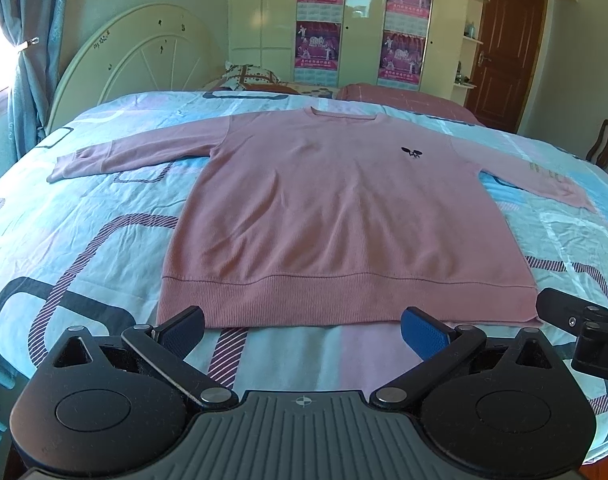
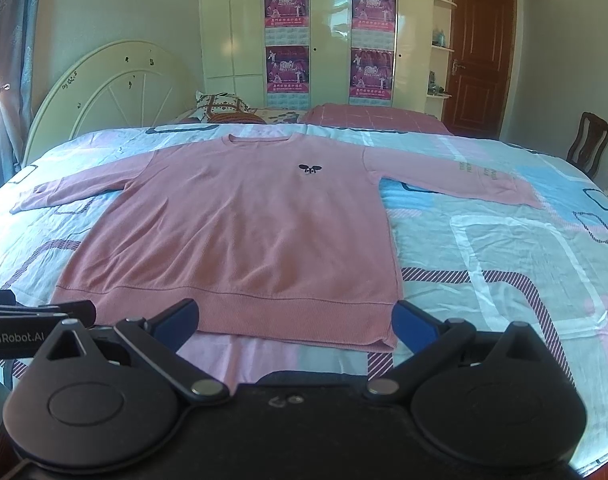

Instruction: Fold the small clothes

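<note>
Lying flat, sweater (image 1: 335, 216) collar points away lengthwise.

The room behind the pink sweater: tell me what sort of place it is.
A home bedroom, most likely. The pink sweater lies flat on a bed with a cream arched headboard, pillows at its head, and a tall wardrobe beside a wooden door.

Ahead of me a bed (image 1: 84, 216) is spread with a light blue sheet patterned in pink and dark outlined shapes. Its cream arched headboard (image 1: 144, 52) stands at the left, beside a blue curtain (image 1: 20, 40). A patterned pillow (image 2: 220, 106) lies near the far edge. Behind it, cream wardrobes (image 2: 232, 32) carry four purple posters (image 2: 288, 64); a brown door (image 2: 479, 52) and wooden chair (image 2: 587, 140) stand to the right.
</note>
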A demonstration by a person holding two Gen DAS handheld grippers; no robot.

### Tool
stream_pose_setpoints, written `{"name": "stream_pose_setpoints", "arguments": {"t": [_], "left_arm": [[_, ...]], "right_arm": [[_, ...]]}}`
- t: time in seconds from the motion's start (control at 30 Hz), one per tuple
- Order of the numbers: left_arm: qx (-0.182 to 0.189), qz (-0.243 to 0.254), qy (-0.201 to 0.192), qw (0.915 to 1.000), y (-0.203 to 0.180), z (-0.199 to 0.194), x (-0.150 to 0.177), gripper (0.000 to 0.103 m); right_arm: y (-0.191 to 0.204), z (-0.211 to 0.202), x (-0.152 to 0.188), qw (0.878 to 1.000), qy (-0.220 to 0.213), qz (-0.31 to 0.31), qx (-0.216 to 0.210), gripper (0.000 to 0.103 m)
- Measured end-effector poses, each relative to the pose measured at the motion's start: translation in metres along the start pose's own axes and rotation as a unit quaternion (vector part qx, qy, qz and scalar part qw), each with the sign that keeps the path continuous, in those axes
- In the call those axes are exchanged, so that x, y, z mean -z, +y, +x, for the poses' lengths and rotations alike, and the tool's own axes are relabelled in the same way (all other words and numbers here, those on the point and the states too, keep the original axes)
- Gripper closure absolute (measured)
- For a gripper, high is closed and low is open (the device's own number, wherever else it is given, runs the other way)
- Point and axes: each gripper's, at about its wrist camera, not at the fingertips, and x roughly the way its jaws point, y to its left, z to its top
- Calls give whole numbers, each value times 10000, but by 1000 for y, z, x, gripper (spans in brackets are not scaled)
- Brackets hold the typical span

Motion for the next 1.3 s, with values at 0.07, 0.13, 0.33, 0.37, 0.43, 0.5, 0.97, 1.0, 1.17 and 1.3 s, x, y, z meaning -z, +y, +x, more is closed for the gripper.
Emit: {"name": "stream_pose_setpoints", "arguments": {"t": [0.07, 0.13, 0.33, 0.37, 0.43, 0.5, 0.97, 1.0, 1.17, 1.3], "left_arm": [[0, 5, 1, 10000, 0, 0, 0, 0], [3, 11, -9, 10000, 0, 0, 1, 0], [5, 24, -2, 10000, -1, -1, 1, 0], [6, 21, -5, 10000, -1, -1, 1, 0], [-1, 26, -3, 10000, -1, 0, 1, 0], [3, 26, -4, 10000, -1, 0, 1, 0], [47, 151, -176, 9997, -8, -1, -6, 0], [41, 170, -243, 9996, -10, 0, -10, 0], [22, 215, -491, 9986, -25, 7, -32, 0], [287, 243, -528, 9979, -40, 23, -51, 0]], "right_arm": [[0, 0, 0, 10000, 5, 6, 2, 0], [0, 0, 0, 10000, 4, 11, -1, 0], [0, 0, 0, 10000, 4, 11, -3, 0], [0, 0, 0, 10000, 5, 11, -4, 0], [0, 0, 0, 10000, 9, 15, 8, 0], [0, 0, 1, 10000, 4, 25, 9, 0], [-6, 0, -1, 9999, -27, 29, 97, 0], [-8, 1, -4, 9999, -49, 33, 142, 0], [-29, 6, -23, 9990, -230, 177, 337, 0], [-44, 15, -36, 9981, -330, 244, 453, 0]]}}
